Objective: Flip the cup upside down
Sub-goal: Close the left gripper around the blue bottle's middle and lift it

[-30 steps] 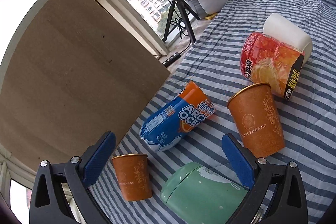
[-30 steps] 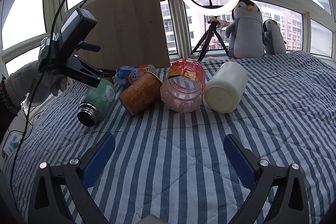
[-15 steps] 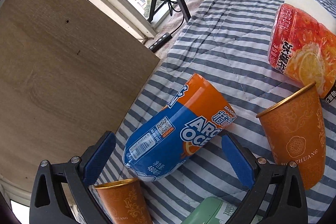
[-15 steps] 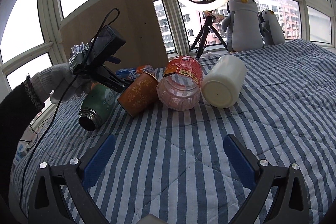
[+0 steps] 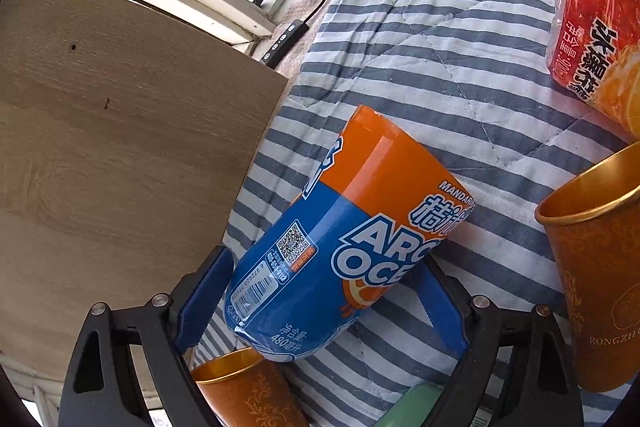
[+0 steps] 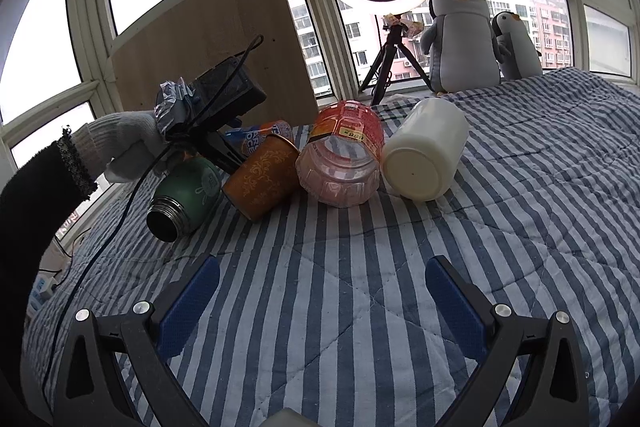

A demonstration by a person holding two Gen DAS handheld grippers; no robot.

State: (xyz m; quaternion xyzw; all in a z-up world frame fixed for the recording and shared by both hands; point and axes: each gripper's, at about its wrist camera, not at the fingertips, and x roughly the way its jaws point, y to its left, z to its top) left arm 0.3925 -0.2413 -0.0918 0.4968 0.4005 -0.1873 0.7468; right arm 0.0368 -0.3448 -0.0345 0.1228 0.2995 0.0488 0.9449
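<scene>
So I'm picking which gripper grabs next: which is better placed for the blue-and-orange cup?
Left. The left gripper has its open fingers on either side of the blue-and-orange cup. The right gripper is open over bare striped bedding, well short of the objects.

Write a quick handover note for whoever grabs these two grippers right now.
Left gripper: open, fingers either side of the blue-and-orange container lying on the striped bedspread; not clamped.
Right gripper: open, empty, over bare bedspread.
Large orange cup lies tilted between green flask and red jar; a smaller orange cup sits below the left gripper.
Done: nothing flipped.
Left: grasp a cup, flip it upside down.
</scene>
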